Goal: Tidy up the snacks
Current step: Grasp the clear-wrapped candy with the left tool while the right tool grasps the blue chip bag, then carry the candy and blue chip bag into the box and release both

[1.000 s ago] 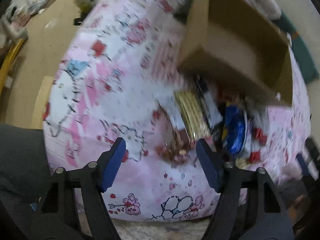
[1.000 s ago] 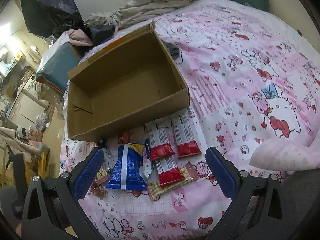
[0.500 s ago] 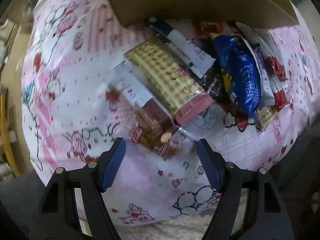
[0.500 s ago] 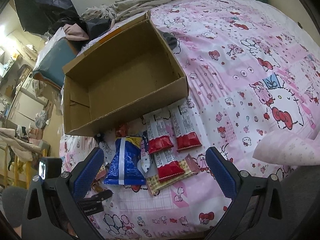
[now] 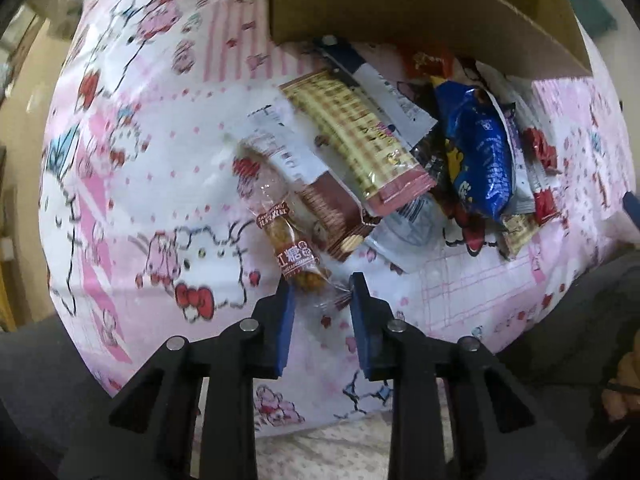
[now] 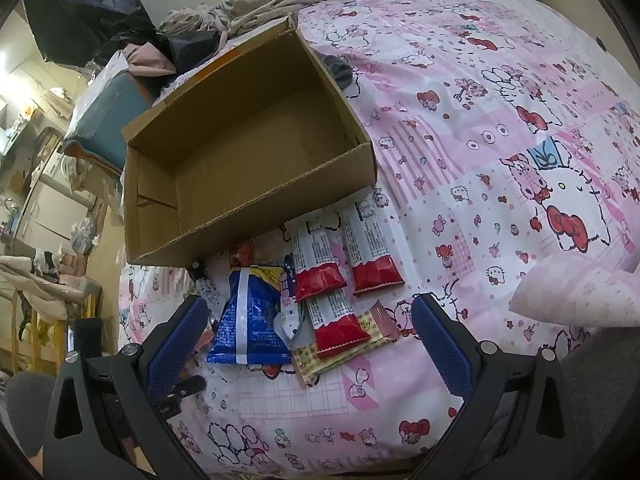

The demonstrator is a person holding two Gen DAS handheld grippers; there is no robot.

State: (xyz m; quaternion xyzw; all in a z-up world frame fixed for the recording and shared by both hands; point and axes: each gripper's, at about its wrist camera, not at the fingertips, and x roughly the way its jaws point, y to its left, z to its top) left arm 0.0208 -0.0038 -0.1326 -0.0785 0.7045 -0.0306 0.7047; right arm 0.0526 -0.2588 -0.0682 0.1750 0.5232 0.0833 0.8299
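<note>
A pile of snack packets lies on the pink bedsheet in front of an empty cardboard box (image 6: pixel 256 168), also seen in the left wrist view (image 5: pixel 420 8). My left gripper (image 5: pixel 322 292) has narrowed around the near end of a clear brown-sugar snack packet (image 5: pixel 290 246); the jaws stand a little apart at its crinkled tail. Beyond it lie a brown wafer pack (image 5: pixel 336 212), a yellow checked pack (image 5: pixel 356 136) and a blue bag (image 5: pixel 480 148). My right gripper (image 6: pixel 310 332) is wide open above the blue bag (image 6: pixel 250 320) and the red-and-white bars (image 6: pixel 316 260).
The bed's front edge runs just below the pile. Crumpled clothes and a teal cushion (image 6: pixel 100 120) lie behind the box. A pink pillow corner (image 6: pixel 580 296) is at the right. Cluttered room floor is at the far left.
My left gripper moved in toward the pile and closed from wide open to narrow around the brown-sugar packet's end. The right gripper stayed open and nearly still.
</note>
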